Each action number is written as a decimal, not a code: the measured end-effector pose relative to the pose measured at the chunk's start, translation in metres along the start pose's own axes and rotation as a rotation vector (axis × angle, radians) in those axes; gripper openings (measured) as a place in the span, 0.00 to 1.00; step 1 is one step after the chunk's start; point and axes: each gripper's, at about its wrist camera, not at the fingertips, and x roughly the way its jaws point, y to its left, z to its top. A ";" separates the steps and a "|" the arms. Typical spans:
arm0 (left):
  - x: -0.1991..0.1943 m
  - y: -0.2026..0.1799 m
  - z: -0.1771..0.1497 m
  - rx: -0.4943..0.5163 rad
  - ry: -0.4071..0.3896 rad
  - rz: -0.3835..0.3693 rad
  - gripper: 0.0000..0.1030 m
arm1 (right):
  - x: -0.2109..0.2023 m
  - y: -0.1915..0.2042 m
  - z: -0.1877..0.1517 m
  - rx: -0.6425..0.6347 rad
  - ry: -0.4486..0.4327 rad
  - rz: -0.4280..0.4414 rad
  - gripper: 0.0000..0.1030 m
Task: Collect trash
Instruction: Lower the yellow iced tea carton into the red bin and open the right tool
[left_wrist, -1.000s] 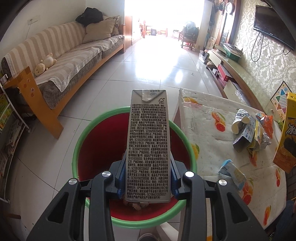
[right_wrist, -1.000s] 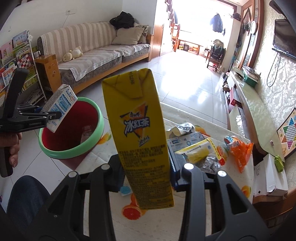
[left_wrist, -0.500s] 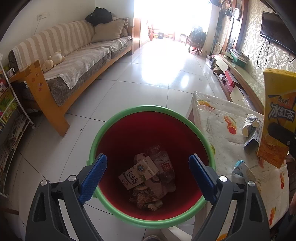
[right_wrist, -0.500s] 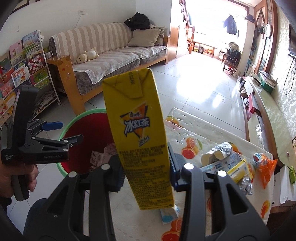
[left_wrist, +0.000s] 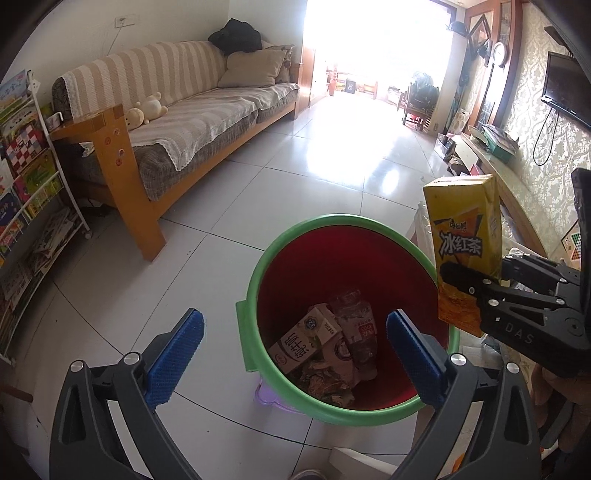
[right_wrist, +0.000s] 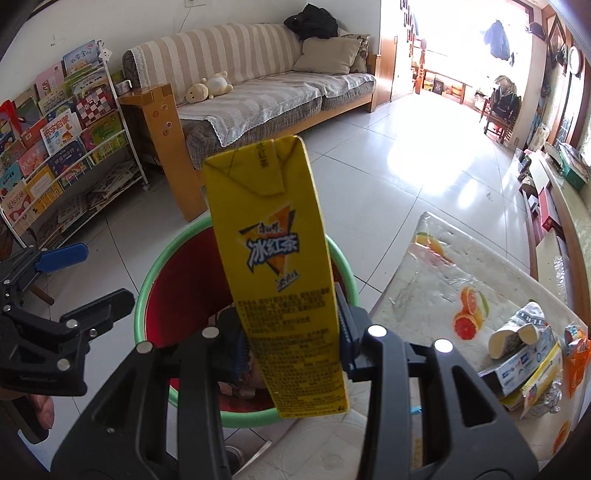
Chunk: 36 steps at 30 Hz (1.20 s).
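A red bin with a green rim (left_wrist: 332, 223) (right_wrist: 162, 258) stands on the floor beside the table. It holds several pieces of trash, among them a white milk carton (left_wrist: 304, 341). My left gripper (left_wrist: 295, 347) is open and empty, just above the bin's near left side. My right gripper (right_wrist: 291, 343) is shut on a yellow iced-tea carton (right_wrist: 273, 266) and holds it upright over the bin's right rim; the carton also shows in the left wrist view (left_wrist: 465, 240).
A table with a fruit-print cloth (right_wrist: 436, 280) stands right of the bin and carries more trash (right_wrist: 524, 354). A striped sofa (left_wrist: 192, 110) and a bookshelf (right_wrist: 55, 147) stand to the left. The tiled floor runs toward a bright doorway.
My left gripper opened and the milk carton dropped into the bin. My right gripper carried the yellow carton left, from over the table to over the bin's rim.
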 end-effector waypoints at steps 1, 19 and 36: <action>0.000 0.003 -0.001 -0.006 0.000 0.002 0.92 | 0.005 0.003 0.000 -0.002 0.008 -0.001 0.36; -0.004 0.030 -0.008 -0.035 -0.008 0.018 0.92 | 0.024 0.033 0.002 -0.021 0.009 -0.046 0.95; -0.026 -0.096 -0.024 0.096 0.010 -0.137 0.92 | -0.080 -0.055 -0.047 0.083 -0.047 -0.186 0.96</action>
